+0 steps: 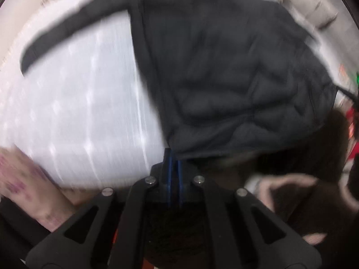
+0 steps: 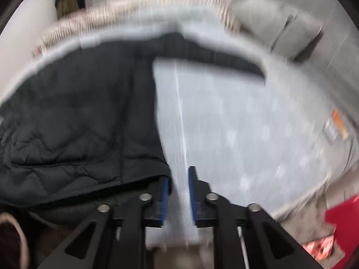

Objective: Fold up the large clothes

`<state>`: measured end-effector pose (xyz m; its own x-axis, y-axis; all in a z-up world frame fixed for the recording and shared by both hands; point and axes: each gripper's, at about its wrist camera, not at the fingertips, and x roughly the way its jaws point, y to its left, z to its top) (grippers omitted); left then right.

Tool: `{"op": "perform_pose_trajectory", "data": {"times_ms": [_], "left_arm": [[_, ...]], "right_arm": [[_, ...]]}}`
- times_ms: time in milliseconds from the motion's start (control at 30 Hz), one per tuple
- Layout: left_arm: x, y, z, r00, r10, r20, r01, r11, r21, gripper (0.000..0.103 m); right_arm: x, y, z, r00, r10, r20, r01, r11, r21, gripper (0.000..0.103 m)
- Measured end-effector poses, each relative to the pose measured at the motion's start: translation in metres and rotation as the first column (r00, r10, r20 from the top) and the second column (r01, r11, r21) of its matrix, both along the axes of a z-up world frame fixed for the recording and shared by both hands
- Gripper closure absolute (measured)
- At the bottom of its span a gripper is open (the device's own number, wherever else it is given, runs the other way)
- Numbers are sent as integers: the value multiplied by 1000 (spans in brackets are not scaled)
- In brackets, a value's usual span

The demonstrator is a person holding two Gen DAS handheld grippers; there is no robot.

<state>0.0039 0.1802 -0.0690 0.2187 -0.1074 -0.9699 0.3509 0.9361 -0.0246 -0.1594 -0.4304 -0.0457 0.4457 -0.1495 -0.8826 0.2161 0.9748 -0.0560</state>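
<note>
Item: dark quilted jacket point(image 1: 224, 78), spread flat on a pale bed point(image 1: 78, 116), sleeves out to either side. Left gripper point(image 1: 174, 157): fingers closed on the hem corner nearest it. Right gripper point(image 2: 178, 179): fingers slightly apart, nothing between them, the other hem corner just beside. Step: lower edge being laid down, apparently. Next: free the left corner, then take a sleeve inward.

A black quilted jacket point(image 1: 224, 78) is lying on a pale grey mattress point(image 1: 78, 112) (faint diamond pattern); blue pads point(image 2: 193, 192) are showing.
</note>
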Motion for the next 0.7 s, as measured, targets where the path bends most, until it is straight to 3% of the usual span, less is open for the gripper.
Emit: {"op": "perform_pose_trajectory", "data": {"times_ms": [33,100,233,367,433,633,700], "left_arm": [[-4,3,-3,1000,-1,6,1,1000,4,94],[-10,11,8,999,10,39,-9,999,-33,87],[-21,29,57,979,49,197,-28,994,-110,46],[-12,30,81,954,67,291,-9,980,-197,45],[0,17,84,945,63,321,20,968,-249,35],[60,-54,58,941,-54,334,142,959,-245,34],[78,-63,47,939,-75,335,164,956,-245,34]], "right_arm": [[-3,-1,-11,1000,-5,-29,5,1000,19,76],[-18,-3,-11,1000,-19,-8,19,999,46,66],[-31,-6,20,998,-31,47,28,998,52,44],[-37,0,60,985,-51,165,38,996,82,39],[-24,12,74,978,-37,204,19,996,90,36],[59,70,81,961,106,254,-137,985,108,32],[94,92,78,955,142,260,-191,966,173,32]]}}
